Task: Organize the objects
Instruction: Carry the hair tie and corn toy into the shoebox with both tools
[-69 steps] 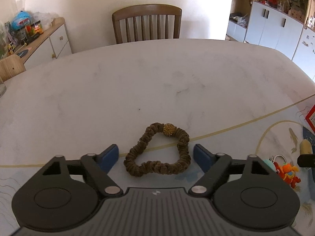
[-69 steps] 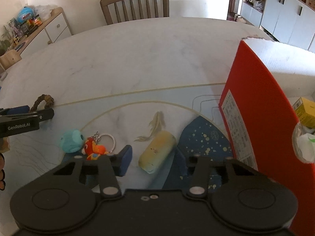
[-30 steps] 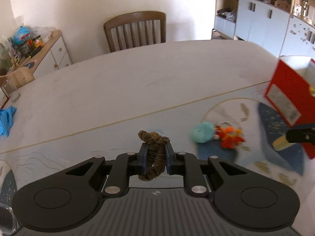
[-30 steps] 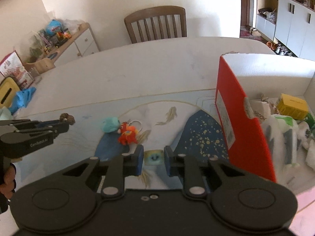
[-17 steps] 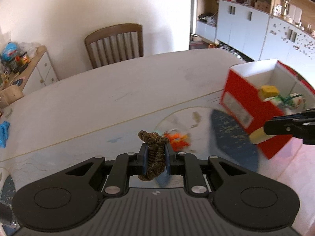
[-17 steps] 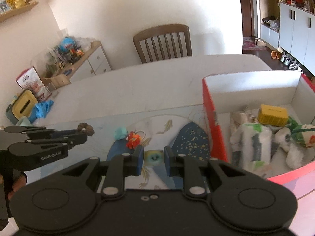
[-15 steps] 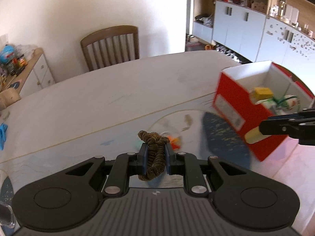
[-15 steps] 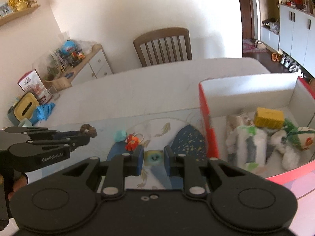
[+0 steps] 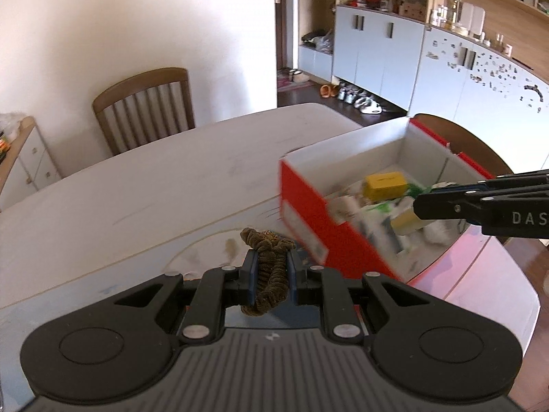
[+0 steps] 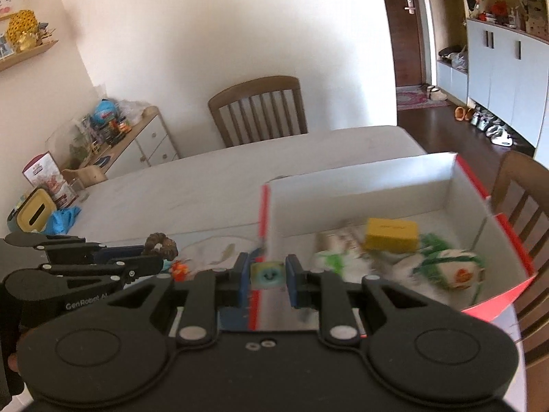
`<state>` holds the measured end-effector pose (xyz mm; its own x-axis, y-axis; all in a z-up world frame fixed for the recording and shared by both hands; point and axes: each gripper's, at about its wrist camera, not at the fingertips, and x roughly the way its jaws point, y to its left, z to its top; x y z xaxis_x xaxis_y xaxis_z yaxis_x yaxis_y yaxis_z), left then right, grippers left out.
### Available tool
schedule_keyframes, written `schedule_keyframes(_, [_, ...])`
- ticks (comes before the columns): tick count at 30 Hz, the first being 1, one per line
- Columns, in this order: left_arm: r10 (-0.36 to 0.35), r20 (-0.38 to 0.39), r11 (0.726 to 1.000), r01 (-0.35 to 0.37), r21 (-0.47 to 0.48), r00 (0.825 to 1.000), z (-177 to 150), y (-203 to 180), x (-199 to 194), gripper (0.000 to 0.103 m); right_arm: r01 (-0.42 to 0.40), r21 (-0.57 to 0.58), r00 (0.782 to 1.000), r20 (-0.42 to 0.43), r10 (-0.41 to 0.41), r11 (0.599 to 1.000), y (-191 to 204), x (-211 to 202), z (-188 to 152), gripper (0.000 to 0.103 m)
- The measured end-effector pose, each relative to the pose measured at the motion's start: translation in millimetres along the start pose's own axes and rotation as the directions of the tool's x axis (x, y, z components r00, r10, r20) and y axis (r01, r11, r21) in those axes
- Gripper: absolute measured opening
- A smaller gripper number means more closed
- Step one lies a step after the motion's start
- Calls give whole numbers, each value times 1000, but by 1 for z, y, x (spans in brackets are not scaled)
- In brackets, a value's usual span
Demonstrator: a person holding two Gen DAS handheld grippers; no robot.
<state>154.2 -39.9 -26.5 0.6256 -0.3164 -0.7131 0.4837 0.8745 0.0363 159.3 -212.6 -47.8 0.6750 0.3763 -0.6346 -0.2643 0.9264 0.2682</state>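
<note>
Left wrist view: the red box [image 9: 308, 216], white inside, holds a yellow block [image 9: 386, 182] and blurred white and green items. It sits on the pale tabletop [image 9: 137, 192], a wooden chair [image 9: 144, 106] behind. The left gripper [image 9: 271, 276] has its jaws clamped on the brown scrunchie [image 9: 269, 271], above the tabletop.

Right wrist view: the same box, with a white-and-green plush [image 10: 449, 271] beside the block. The right gripper [image 10: 267, 279] has its jaws clamped on a small yellowish toy [image 10: 267, 274] by the box's near wall.
</note>
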Motion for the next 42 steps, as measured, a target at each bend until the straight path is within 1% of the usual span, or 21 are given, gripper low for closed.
schedule_keyframes(11, [-24, 0, 999, 24, 24, 1000, 32, -61, 31, 17, 33, 12, 999, 6, -33, 999, -70, -13, 6, 20])
schedule_keyframes(17, [-32, 0, 998, 32, 44, 999, 50, -88, 48, 17, 39, 6, 999, -4, -39, 999, -95, -11, 5, 20])
schedule_keyframes(20, [-43, -1, 998, 43, 43, 999, 61, -94, 60, 17, 32, -2, 999, -14, -32, 999, -105, -5, 4, 20])
schedule_keyframes(24, [-57, -20, 998, 58, 33, 998, 75, -101, 79, 17, 26, -32, 998, -56, -28, 999, -108, 9, 1, 20])
schedule_keyframes(29, [-44, -62, 999, 46, 30, 997, 86, -111, 109, 17, 12, -82, 995, -95, -20, 997, -105, 25, -4, 20])
schedule_keyframes(36, [-45, -117, 998, 49, 31, 992, 88, -119, 142, 17, -4, -123, 989, -149, -14, 992, -109, 46, -4, 20])
schedule_keyframes(42, [-50, -162, 998, 56, 30, 986, 86, -128, 166, 17, -9, -130, 982, -190, -16, 991, -115, 61, -6, 20])
